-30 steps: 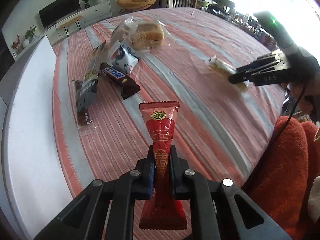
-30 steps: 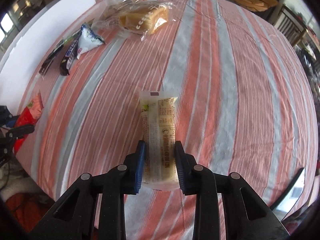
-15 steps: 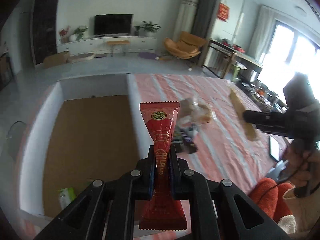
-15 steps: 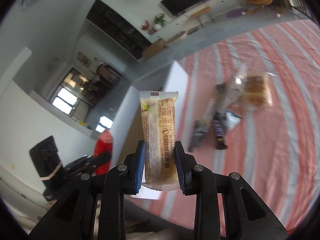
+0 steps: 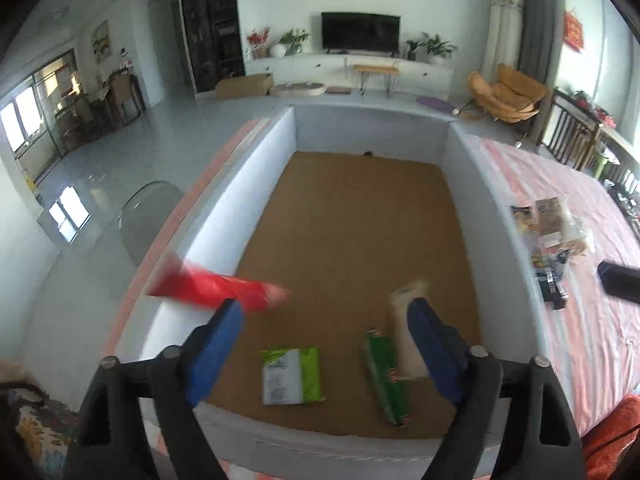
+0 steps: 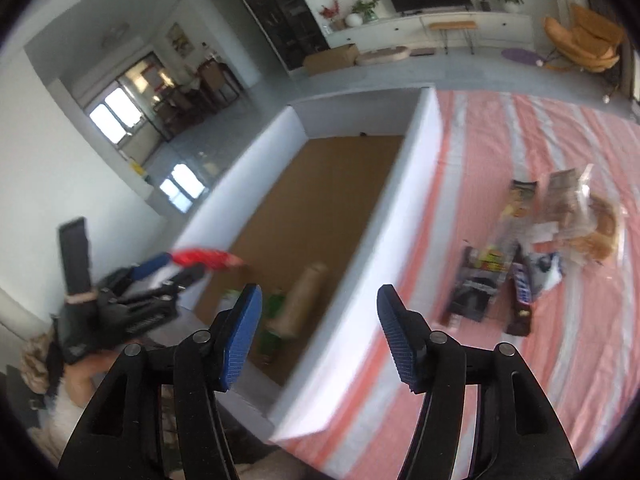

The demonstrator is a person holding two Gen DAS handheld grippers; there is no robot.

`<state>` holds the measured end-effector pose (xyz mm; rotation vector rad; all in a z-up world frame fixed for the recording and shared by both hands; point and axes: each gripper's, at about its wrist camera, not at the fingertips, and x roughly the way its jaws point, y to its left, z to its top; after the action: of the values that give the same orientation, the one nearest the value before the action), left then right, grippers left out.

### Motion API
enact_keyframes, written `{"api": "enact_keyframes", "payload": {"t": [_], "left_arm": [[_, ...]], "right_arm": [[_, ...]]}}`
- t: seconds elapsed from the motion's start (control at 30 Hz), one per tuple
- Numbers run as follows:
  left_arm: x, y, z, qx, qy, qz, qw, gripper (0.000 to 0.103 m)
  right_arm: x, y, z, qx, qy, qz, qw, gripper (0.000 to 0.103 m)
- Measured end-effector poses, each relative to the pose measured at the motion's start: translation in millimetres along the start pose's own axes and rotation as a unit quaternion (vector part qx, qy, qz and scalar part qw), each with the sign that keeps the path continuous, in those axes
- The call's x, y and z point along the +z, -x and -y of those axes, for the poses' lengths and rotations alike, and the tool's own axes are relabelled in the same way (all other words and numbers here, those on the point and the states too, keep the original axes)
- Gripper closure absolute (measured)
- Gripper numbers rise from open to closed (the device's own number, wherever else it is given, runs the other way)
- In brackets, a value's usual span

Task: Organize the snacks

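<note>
left hand-held gripper (image 5: 324, 320) opening, red packet (image 5: 216, 290) loose; right hand-held gripper (image 6: 318, 304) opening, empty

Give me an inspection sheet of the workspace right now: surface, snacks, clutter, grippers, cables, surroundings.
Surface: striped tablecloth with a white box on it.
Job's things: red packet and pale packet blurred over the box floor; two green packets lying inside; snack pile on the cloth.
Clutter: nothing seen.
Grippers: left gripper and right gripper both opening, nothing between the fingers.
Cables: nothing seen.
Surroundings: television, orange chair.
</note>
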<state>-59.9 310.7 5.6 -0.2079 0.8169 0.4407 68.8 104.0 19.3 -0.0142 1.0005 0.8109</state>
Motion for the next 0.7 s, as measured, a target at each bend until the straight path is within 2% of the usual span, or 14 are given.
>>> {"api": "enact_keyframes", "payload": {"t": [0.07,0.13,0.2,0.27,0.33,0.4,0.43,0.53,0.7], "left_arm": [[0,6,17,-0.043,-0.005,0.007,0.999,0.018],[3,14,47,-0.1,-0.018,0.017,0.9947,0.018],[2,21,87,-0.151,-0.048,0.022,0.9872,0.012],[-3,24,133,-0.198,-0.09,0.019,0.9758,0.005],[-11,17,176,-0.234,-0.125,0.001,0.9642,0.004],[-26,3,218,-0.262,-0.152,-0.024,0.9528,0.004],[-33,-5,232,-0.265,-0.16,-0.031,0.9505,0.004],[-57,-35,268,-0.252,-0.174,-0.054,0.9503,0.004],[-79,-65,281,-0.207,-0.173,-0.062,0.9609,0.004]], "right_arm": [[-25,15,33,-0.053,-0.024,0.009,0.998,0.036],[-53,29,66,-0.139,-0.048,0.015,0.989,0.033],[-79,35,100,-0.243,-0.072,0.005,0.967,0.033],[-100,38,133,-0.317,-0.102,-0.009,0.943,0.033],[-115,42,157,-0.339,-0.135,-0.003,0.931,0.033],[-129,45,174,-0.34,-0.169,0.004,0.925,0.033],[-133,44,180,-0.337,-0.183,0.006,0.924,0.033],[-141,38,192,-0.333,-0.196,0.006,0.922,0.033],[-144,36,199,-0.333,-0.208,0.018,0.919,0.029]]}}
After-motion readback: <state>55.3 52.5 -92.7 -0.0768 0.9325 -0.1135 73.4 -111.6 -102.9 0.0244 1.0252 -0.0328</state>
